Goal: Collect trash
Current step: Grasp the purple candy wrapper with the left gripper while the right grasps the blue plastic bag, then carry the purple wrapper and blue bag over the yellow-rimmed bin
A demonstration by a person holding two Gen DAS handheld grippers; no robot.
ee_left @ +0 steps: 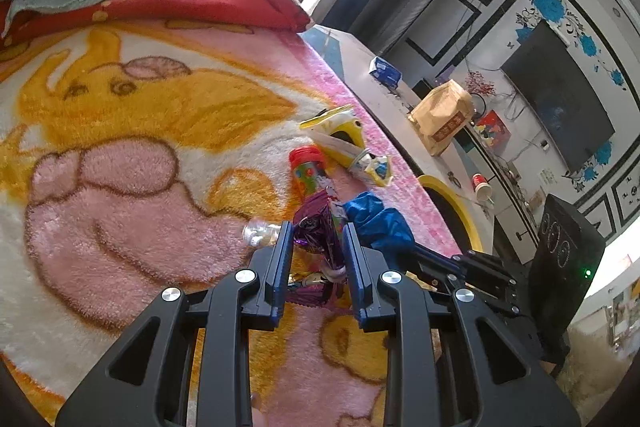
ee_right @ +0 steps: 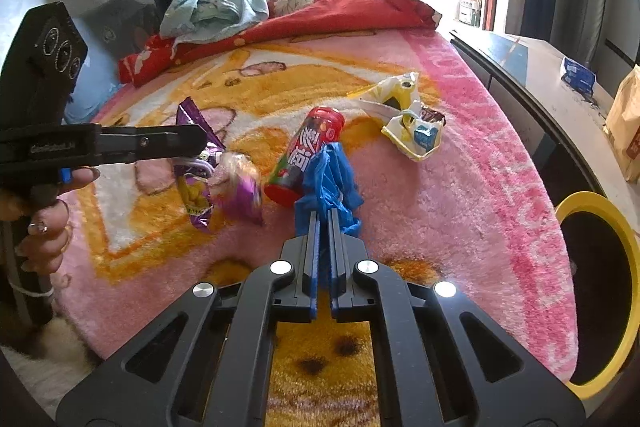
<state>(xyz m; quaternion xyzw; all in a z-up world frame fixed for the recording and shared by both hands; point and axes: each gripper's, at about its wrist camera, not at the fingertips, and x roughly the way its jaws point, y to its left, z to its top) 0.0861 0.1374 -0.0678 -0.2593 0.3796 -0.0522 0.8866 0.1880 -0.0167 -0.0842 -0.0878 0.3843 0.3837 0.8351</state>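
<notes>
On the pink and yellow blanket (ee_left: 120, 147) lies trash. My left gripper (ee_left: 318, 231) is shut on a purple snack wrapper (ee_left: 318, 227), lifted just above the blanket; it also shows in the right wrist view (ee_right: 196, 143), where the wrapper (ee_right: 192, 183) hangs down. My right gripper (ee_right: 324, 217) is shut on a crumpled blue plastic bag (ee_right: 330, 179), also seen in the left wrist view (ee_left: 380, 219). A red-capped snack tube (ee_right: 308, 155) lies just beyond the bag. A yellow and white wrapper (ee_right: 412, 131) lies farther right.
A bin with a yellow rim (ee_right: 592, 287) stands beside the bed on the right. A red quilt (ee_right: 320, 15) and light blue cloth (ee_right: 212, 7) lie at the far end. A side table (ee_left: 384, 99) holds a brown paper bag (ee_left: 444, 115).
</notes>
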